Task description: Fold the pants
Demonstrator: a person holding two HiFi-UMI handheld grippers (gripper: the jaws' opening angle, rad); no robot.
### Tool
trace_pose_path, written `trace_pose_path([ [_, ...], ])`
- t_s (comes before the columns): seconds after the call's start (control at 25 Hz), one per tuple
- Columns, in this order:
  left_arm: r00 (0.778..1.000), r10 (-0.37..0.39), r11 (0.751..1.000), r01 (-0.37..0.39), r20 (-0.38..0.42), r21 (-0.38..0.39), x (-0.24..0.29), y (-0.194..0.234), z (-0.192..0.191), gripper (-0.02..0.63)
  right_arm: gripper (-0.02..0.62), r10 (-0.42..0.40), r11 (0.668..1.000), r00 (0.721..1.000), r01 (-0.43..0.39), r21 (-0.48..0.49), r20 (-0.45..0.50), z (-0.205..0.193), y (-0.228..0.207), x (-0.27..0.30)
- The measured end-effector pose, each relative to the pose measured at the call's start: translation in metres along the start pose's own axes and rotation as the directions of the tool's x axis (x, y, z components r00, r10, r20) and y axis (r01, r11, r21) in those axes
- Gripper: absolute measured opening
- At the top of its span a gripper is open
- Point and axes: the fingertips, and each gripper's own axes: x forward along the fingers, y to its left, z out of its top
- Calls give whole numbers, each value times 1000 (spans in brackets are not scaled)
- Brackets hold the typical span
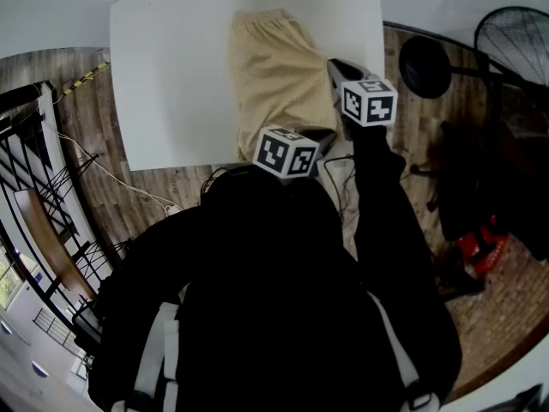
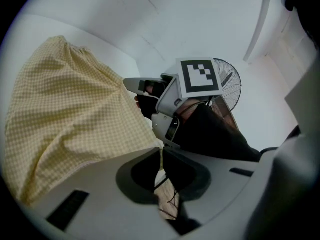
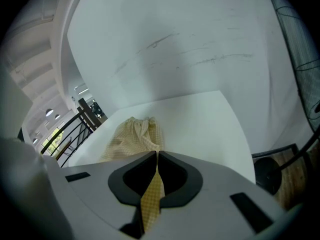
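We wear a black long-sleeved top [image 1: 257, 256] with pale grey straps [image 1: 163, 350] down the front. Our left gripper [image 2: 161, 153] and right gripper [image 3: 156, 156] are light grey with dark jaw recesses, each carrying a black-and-white marker cube [image 1: 286, 152].

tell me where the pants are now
Head view: pants lie right of centre on the white table, near end held by left hand-held gripper and right hand-held gripper.
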Motion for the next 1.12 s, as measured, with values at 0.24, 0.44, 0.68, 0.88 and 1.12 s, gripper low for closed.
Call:
trace_pose_path([
  [0.24, 999, -3, 1000, 3, -36, 10, 7, -2, -8, 20, 12, -18, 999, 1000, 19, 29, -12, -12, -12, -3],
  [0.44, 999, -13, 1000, 13, -45, 6, 12, -3, -14, 21, 11, -25, 999, 1000, 25, 42, -2, -12, -12, -11],
  [0.68, 998, -44, 998, 46, -46, 31, 10, -10, -20, 86, 11, -49, 998, 999, 48, 43, 15, -13, -12, -18],
  [0.88, 1000, -15, 1000, 15, -7, 19, -5, -2, -17, 86, 11, -51, 998, 998, 50, 31, 23, -11, -2, -21],
  [1.12, 997, 37, 999, -38, 66, 5, -30, 16, -3, 86, 11, -44, 999, 998, 44, 7, 36, 0, 16, -19],
])
